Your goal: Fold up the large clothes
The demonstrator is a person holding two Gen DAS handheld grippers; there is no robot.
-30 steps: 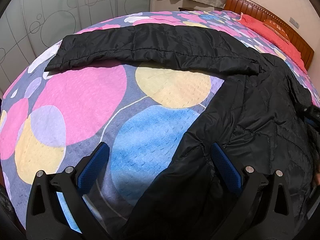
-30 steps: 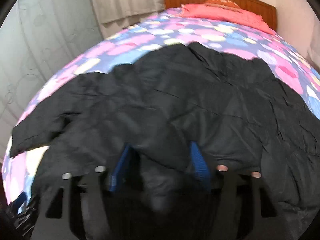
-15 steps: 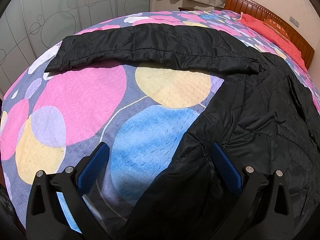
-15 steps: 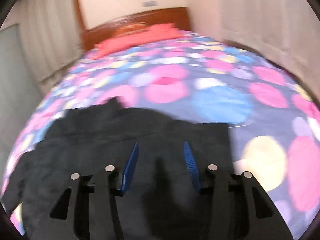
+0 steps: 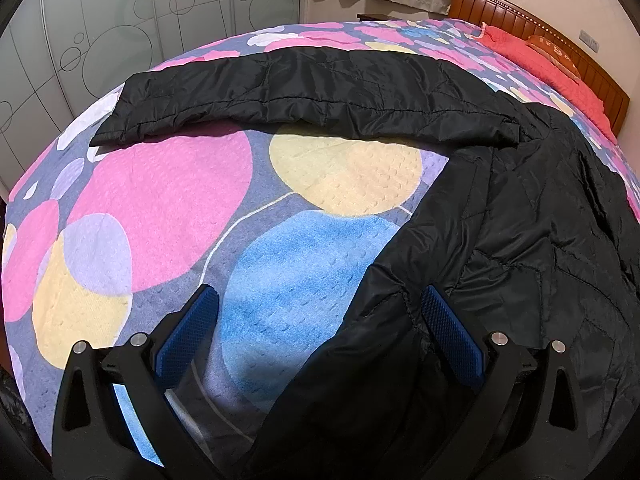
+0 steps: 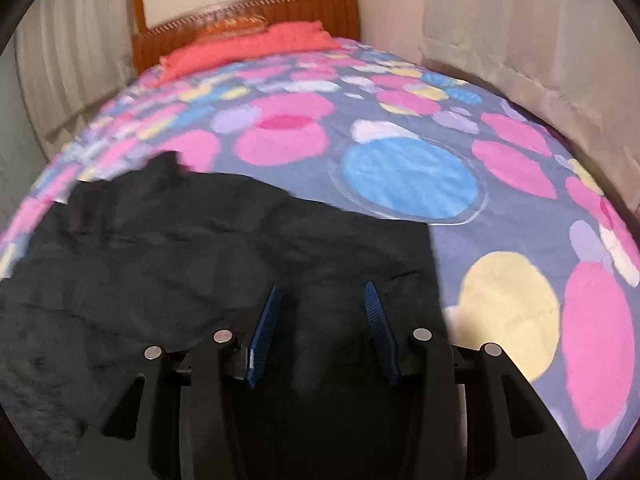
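A black quilted jacket lies spread on the bed, one long sleeve stretched out to the left across the bedspread. My left gripper hangs open and wide over the jacket's lower left edge; the hem runs between its blue pads without being pinched. In the right wrist view the jacket fills the lower left, its right side ending in a straight edge. My right gripper hovers over that side with its jaws apart and only flat fabric below them.
The bedspread has big pink, yellow and blue circles and lies bare right of the jacket. A red pillow and wooden headboard are at the far end. Wardrobe doors stand left, curtains right.
My right gripper let go of the jacket fold it held, narrowed its jaws and swung across to the jacket's right side. The left gripper has stayed put.
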